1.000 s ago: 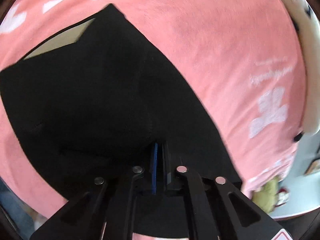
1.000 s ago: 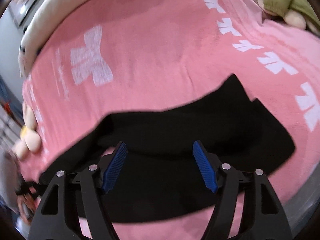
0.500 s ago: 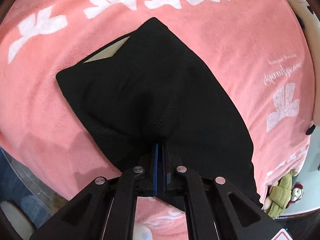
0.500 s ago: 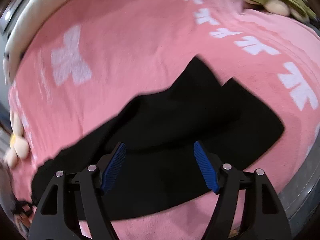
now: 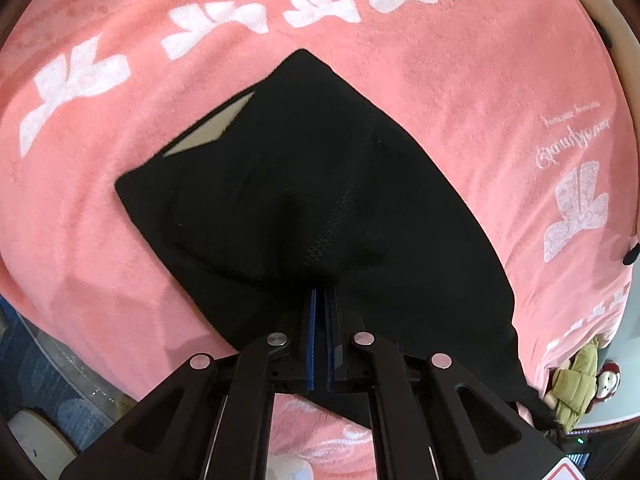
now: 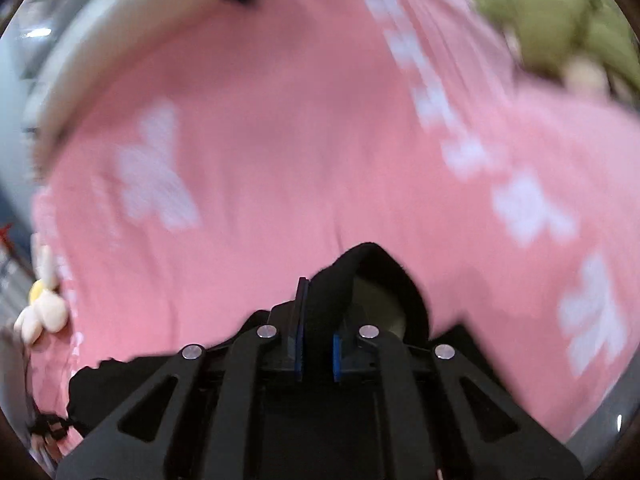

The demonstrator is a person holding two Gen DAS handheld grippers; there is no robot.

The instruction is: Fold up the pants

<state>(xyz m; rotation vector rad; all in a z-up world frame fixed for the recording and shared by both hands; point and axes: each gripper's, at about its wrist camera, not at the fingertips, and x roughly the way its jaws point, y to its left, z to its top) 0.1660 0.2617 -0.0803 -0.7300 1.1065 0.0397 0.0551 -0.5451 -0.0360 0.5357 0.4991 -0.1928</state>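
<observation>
The black pants lie spread on a pink blanket with white bow prints. My left gripper is shut on a fold of the pants and holds it lifted above the blanket. A pale lining patch shows at the pants' far left edge. In the right wrist view, which is blurred, my right gripper is shut on a bunched edge of the pants with pale lining showing inside the fold.
A green plush toy lies at the blanket's far right, and it also shows in the left wrist view. A white flower plush sits at the left edge. A white pillow or headboard borders the far side.
My right gripper was open over the pants and has now closed on their edge and lifted it. My left gripper has risen, pulling its fold of the pants higher above the blanket.
</observation>
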